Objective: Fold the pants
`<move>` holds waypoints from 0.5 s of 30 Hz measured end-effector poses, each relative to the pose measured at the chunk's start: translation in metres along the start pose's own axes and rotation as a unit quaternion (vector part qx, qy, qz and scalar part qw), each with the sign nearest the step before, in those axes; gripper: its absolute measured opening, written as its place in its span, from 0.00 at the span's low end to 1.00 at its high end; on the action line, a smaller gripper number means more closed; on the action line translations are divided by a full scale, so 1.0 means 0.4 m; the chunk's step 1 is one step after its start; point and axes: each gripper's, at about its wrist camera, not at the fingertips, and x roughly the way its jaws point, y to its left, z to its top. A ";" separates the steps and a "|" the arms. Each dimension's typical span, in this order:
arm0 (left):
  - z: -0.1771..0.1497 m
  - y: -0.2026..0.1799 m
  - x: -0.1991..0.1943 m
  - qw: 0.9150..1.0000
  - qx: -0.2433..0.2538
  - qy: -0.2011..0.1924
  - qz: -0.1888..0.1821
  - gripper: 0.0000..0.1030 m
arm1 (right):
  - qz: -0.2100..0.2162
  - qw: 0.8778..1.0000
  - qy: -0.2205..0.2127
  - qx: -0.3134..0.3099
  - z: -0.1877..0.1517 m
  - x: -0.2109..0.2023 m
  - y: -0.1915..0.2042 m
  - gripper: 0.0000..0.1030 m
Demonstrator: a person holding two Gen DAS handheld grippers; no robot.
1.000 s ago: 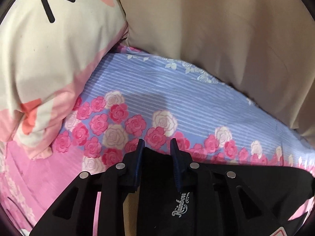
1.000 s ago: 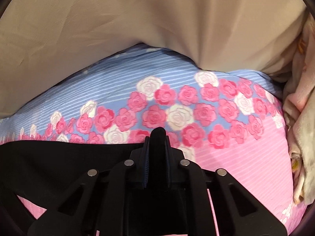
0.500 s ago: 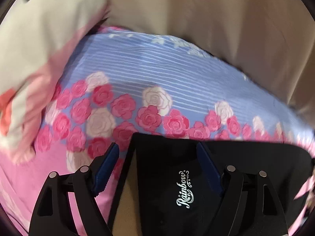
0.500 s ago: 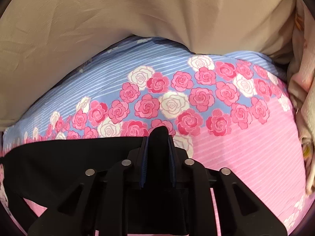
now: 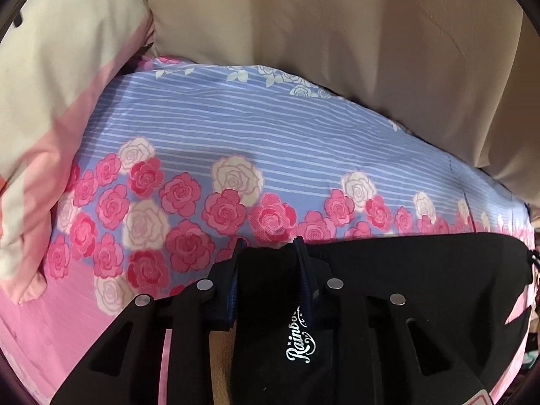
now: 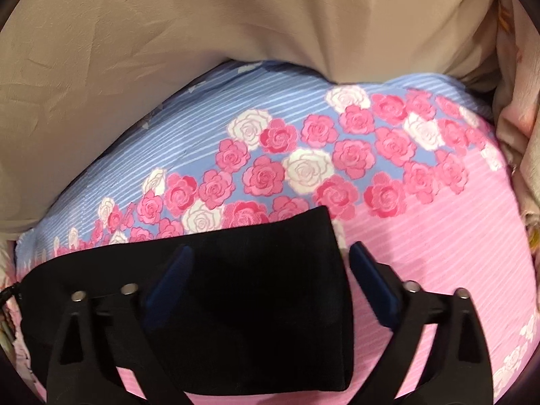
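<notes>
Since a second ago my left gripper popped open and clamped right back down on the black pants, pinching a fold of fabric just above the Rainbow logo. Over on the other side, my right gripper was pinched shut before and now its jaws are opening wide, with the corner of the pants lying loose between the blue pads. Pants are spread flat on the rose-print bedsheet, the beige blanket bunched up behind.
</notes>
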 end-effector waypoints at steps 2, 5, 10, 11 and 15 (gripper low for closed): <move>-0.007 -0.010 0.001 1.000 -0.001 -0.001 0.007 0.24 | -0.012 1.000 -0.001 -0.012 0.004 0.011 0.005 0.90; -0.010 -0.015 0.012 1.000 -0.006 0.000 0.019 0.24 | -0.048 0.998 0.002 -0.037 0.015 0.045 0.008 0.81; -0.013 -0.034 -0.005 0.999 -0.023 -0.011 0.035 0.23 | -0.026 0.998 -0.016 -0.057 0.036 0.027 0.022 0.13; -0.012 -0.038 -0.026 0.999 -0.031 -0.019 0.035 0.23 | -0.032 0.996 -0.018 -0.078 0.036 0.018 0.041 0.12; -0.008 -0.054 -0.122 0.997 -0.050 -0.048 0.018 0.23 | -0.008 0.993 -0.066 -0.098 0.066 -0.093 0.083 0.12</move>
